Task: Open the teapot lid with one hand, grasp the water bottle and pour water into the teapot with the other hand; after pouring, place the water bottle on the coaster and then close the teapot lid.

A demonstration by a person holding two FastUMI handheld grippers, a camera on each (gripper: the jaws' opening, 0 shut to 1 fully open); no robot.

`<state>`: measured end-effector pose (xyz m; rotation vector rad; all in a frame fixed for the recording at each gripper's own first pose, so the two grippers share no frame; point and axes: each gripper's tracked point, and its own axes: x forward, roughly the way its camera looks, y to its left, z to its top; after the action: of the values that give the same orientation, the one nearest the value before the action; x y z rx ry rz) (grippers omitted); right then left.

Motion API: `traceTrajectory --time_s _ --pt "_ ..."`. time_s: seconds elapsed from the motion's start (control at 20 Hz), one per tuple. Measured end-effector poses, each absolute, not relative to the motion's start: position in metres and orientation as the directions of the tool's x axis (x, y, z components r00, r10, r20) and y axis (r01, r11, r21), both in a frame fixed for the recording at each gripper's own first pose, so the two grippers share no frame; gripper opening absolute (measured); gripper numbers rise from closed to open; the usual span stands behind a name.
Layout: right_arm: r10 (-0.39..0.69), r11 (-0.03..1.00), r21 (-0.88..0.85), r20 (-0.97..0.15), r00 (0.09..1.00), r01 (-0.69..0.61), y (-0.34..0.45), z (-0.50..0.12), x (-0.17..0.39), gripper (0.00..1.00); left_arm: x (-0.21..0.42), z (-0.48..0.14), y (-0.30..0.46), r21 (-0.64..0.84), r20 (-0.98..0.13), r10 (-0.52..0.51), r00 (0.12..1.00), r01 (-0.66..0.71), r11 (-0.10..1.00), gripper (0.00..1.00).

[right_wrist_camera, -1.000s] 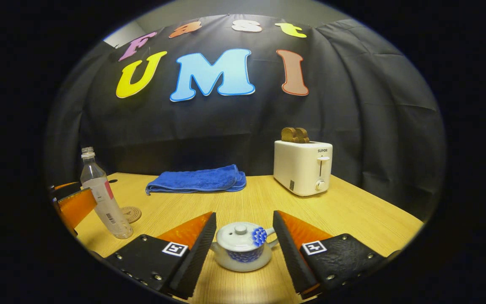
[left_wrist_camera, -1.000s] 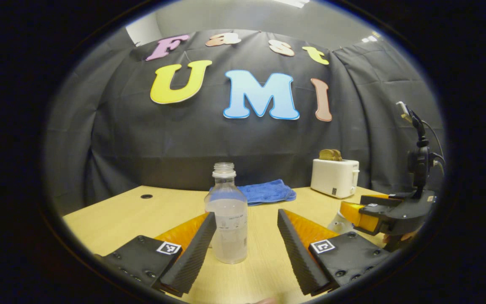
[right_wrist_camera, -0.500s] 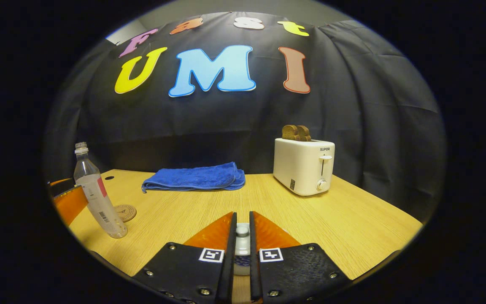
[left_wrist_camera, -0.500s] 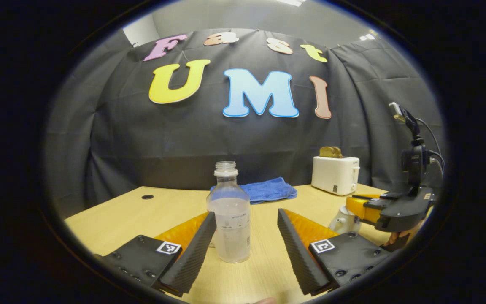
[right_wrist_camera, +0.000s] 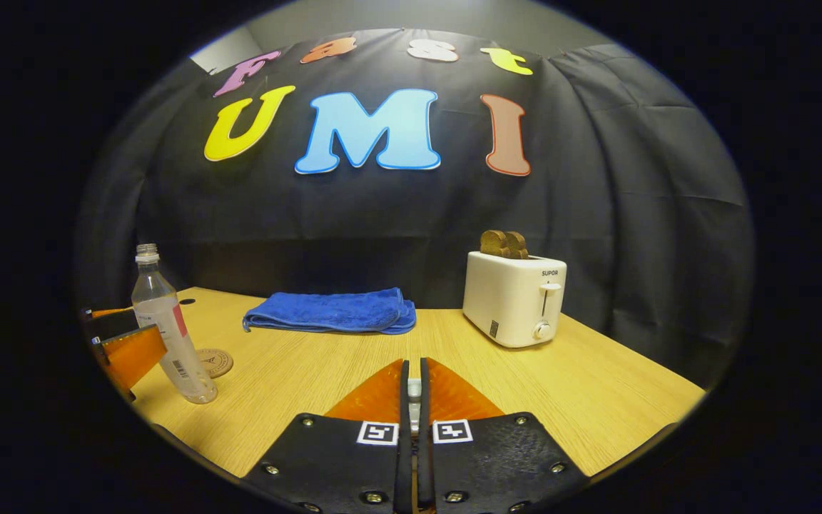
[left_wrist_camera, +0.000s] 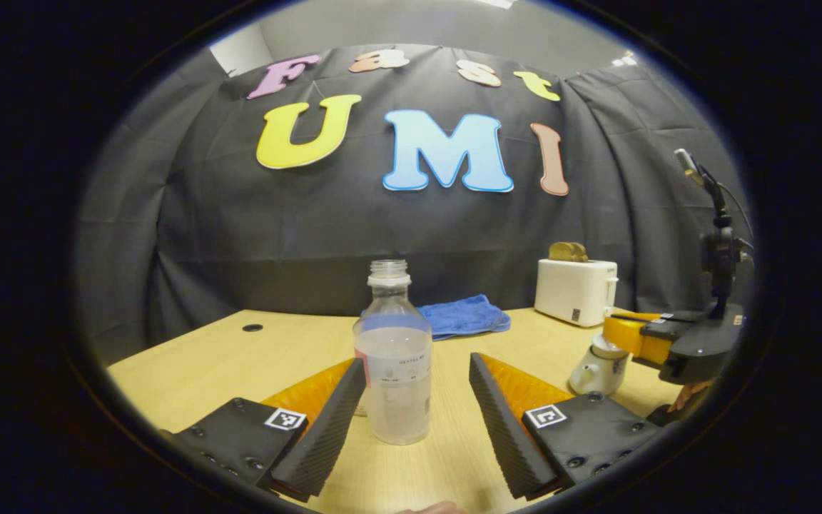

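While the left tongs [left_wrist_camera: 417, 400] stand wide apart low over the wooden worktop [left_wrist_camera: 204, 360], the uncapped water bottle [left_wrist_camera: 394, 357] rises upright between their fingers, with a gap on each side, so neither finger presses on it. It is about half full of cloudy water and rests on the worktop.

To the right in the left gripper view, the small white teapot [left_wrist_camera: 596, 364] sits on the worktop, and the right tongs [left_wrist_camera: 628, 335] reach in from the right at its top, at the level of the lid. The lid itself is hidden there by the fingers, so whether it has left the pot cannot be told.

From the right gripper view, the right tongs [right_wrist_camera: 414, 389] are drawn narrow, almost together, with a thin white piece, the lid knob [right_wrist_camera: 414, 391], caught in the slit between them. The teapot's body lies hidden beneath the fingers.

At the left edge of that same view the water bottle [right_wrist_camera: 168, 328] stands by the other tool's fingers, and just right of it and slightly farther lies the round coaster [right_wrist_camera: 215, 362], bare.

Farther back, a folded blue towel [right_wrist_camera: 332, 312] lies along the far middle of the worktop. Near the far right stands a white toaster [right_wrist_camera: 514, 298] with two brown slices of toast [right_wrist_camera: 504, 243] sticking out of its slots.
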<state>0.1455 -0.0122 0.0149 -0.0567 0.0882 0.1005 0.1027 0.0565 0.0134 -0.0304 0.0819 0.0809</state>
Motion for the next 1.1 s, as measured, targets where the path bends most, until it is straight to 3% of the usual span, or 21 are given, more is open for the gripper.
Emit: traceTrajectory --time_s 0.45,0.8,0.9,1.1 --pt "0.142 0.988 -0.056 -0.078 0.987 -0.146 -0.003 0.019 0.138 0.04 0.137 -0.018 0.081 -0.029 -0.156 0.136 0.978 -0.142 0.989 1.0" --pt "0.176 0.983 -0.047 -0.077 0.981 -0.18 0.003 0.02 0.127 0.04 0.158 -0.013 0.078 0.002 -0.128 0.123 0.984 -0.124 0.992 1.0" --pt "0.183 0.981 -0.051 -0.068 0.981 -0.186 0.005 0.024 0.121 0.04 0.159 -0.014 0.079 -0.007 -0.13 0.122 0.984 -0.124 0.992 0.88" --pt "0.198 0.978 -0.059 -0.053 0.979 -0.201 0.006 0.03 0.098 0.04 0.15 -0.014 0.078 0.008 -0.139 0.13 0.982 -0.13 0.991 0.87"
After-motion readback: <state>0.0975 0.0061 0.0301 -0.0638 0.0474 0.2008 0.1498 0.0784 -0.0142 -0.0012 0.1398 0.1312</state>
